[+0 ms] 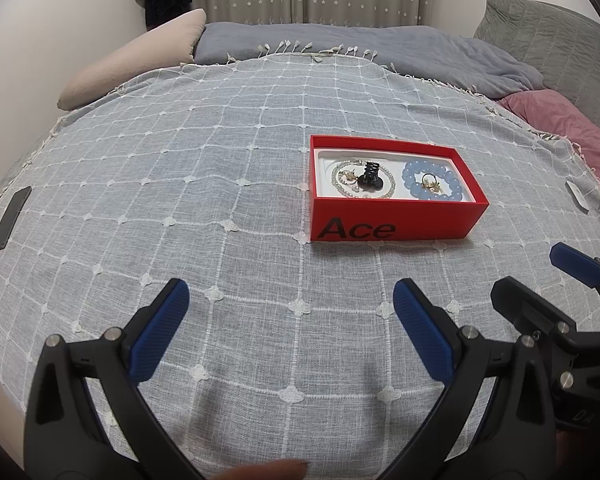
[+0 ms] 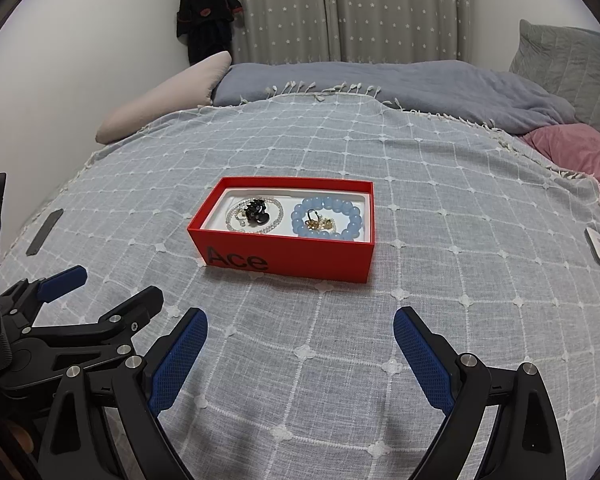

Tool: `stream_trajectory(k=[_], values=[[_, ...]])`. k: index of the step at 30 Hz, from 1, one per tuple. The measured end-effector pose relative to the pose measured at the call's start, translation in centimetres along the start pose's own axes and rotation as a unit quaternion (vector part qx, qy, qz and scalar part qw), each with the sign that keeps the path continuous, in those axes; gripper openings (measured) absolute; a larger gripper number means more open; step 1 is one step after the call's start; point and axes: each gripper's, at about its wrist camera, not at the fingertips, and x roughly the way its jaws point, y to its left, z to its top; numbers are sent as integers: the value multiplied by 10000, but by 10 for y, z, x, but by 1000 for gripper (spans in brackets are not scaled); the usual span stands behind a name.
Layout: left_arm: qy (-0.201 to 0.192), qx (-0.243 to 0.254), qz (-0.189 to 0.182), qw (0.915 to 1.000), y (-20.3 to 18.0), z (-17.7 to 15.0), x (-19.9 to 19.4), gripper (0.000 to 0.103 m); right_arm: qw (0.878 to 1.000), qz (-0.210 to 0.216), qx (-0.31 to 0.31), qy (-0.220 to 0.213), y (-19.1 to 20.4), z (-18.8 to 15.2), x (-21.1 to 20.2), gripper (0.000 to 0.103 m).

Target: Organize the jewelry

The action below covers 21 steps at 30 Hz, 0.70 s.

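Jewelry sits in a red box (image 1: 396,216) on the bedspread (image 1: 180,184). Left wrist view: the box lies ahead and to the right of the left gripper (image 1: 291,304), well apart, its long axis running left to right. The jaws stand wide open and hold nothing. Inside lie a blue bracelet (image 1: 432,180) and a black clip (image 1: 370,176).

Right wrist view: the box (image 2: 288,260) lies ahead, slightly left of the right gripper (image 2: 300,332), also spread wide and empty. Neither gripper looks clearly nearer.

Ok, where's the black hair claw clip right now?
The black plastic hair claw clip lies in the left half of the open red cardboard box, on the pearl bead bracelet, left of the blue bead bracelet.
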Motion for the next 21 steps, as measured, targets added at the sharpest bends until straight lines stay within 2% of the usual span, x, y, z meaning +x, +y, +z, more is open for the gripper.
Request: stream_trajectory(k=[21], values=[[4, -10, -8, 10000, 2, 0, 0, 102, 10000, 14, 32, 17, 1, -2, 1, 95]])
